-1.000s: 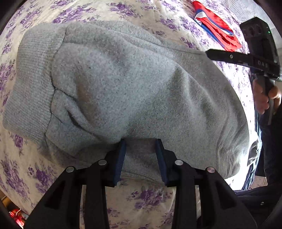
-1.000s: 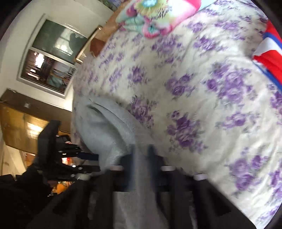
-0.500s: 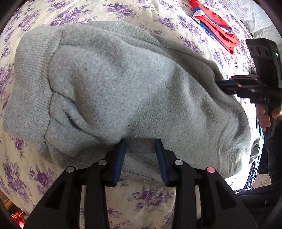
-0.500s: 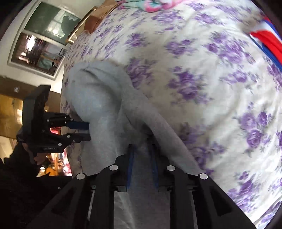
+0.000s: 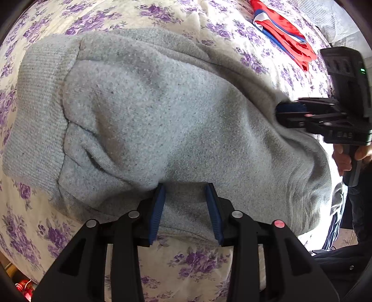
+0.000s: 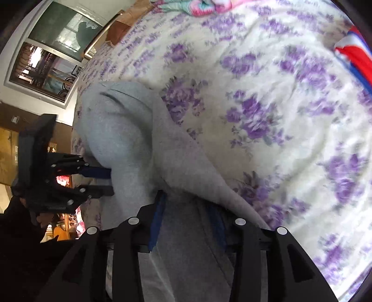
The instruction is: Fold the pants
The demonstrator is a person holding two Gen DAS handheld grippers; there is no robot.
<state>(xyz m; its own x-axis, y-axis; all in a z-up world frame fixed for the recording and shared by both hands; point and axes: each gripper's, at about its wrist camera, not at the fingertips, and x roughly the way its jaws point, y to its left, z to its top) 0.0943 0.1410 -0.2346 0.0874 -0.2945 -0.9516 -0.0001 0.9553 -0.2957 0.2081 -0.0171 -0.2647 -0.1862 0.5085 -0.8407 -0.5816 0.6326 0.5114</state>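
Note:
The grey fleece pants (image 5: 167, 120) lie folded on the flowered bedspread (image 5: 204, 262), ribbed waistband at the left. My left gripper (image 5: 186, 192) stands at their near edge, jaws apart, with grey cloth between the blue pads. My right gripper (image 5: 282, 113) reaches in from the right and touches the pants' far right edge. In the right wrist view the pants (image 6: 130, 148) fill the lower middle and my right gripper (image 6: 188, 204) has its jaws apart with cloth between them. The left gripper (image 6: 108, 180) shows there at the left, against the pants.
A red, white and blue garment (image 5: 283, 37) lies at the bed's far right; it also shows in the right wrist view (image 6: 355, 60). A pink and green bundle (image 6: 200, 7) sits at the head of the bed. A window (image 6: 53, 46) and wall stand beyond.
My right gripper has moved down and in against the pants' right edge, and its jaws have opened wider around the cloth. My left gripper has stayed put.

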